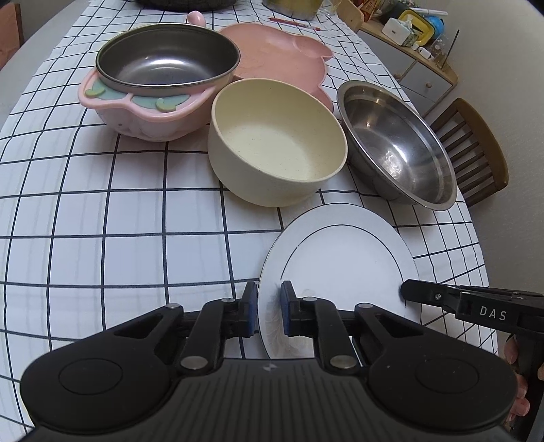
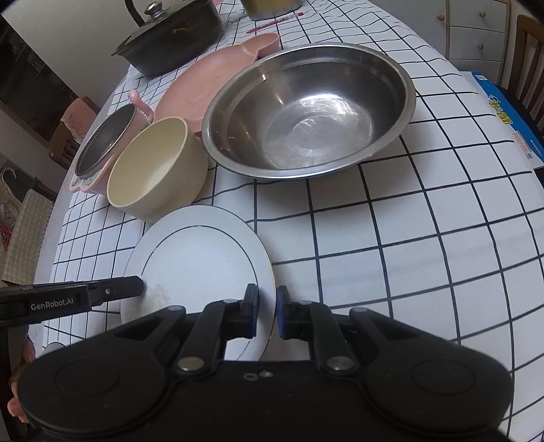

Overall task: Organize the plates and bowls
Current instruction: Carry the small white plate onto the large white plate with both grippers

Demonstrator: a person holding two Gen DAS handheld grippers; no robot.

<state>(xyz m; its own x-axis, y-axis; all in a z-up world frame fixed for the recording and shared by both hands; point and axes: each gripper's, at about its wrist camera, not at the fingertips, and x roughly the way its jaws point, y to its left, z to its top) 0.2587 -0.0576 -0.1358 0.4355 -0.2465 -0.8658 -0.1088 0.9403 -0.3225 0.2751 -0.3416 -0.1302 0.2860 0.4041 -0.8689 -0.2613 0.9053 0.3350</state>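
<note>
A white plate with a thin dark ring (image 1: 343, 258) (image 2: 200, 258) sits low over the checked tablecloth. My left gripper (image 1: 268, 306) is shut on its left rim, my right gripper (image 2: 267, 309) on its right rim. Each gripper shows in the other's view: the right one (image 1: 408, 292), the left one (image 2: 139, 284). Behind the plate are a cream bowl (image 1: 275, 142) (image 2: 153, 176), a steel bowl (image 1: 397, 146) (image 2: 309, 108), a steel bowl nested in a pink holder (image 1: 166, 57) (image 2: 102, 142), and a pink divided plate (image 1: 282, 57) (image 2: 210, 78).
A black lidded pot (image 2: 170, 37) stands at the table's far end with a red pen (image 2: 275, 22) near it. A blue box (image 2: 510, 115) lies at the right edge. Wooden chairs (image 1: 476, 149) and a shelf (image 1: 418, 44) stand beside the table.
</note>
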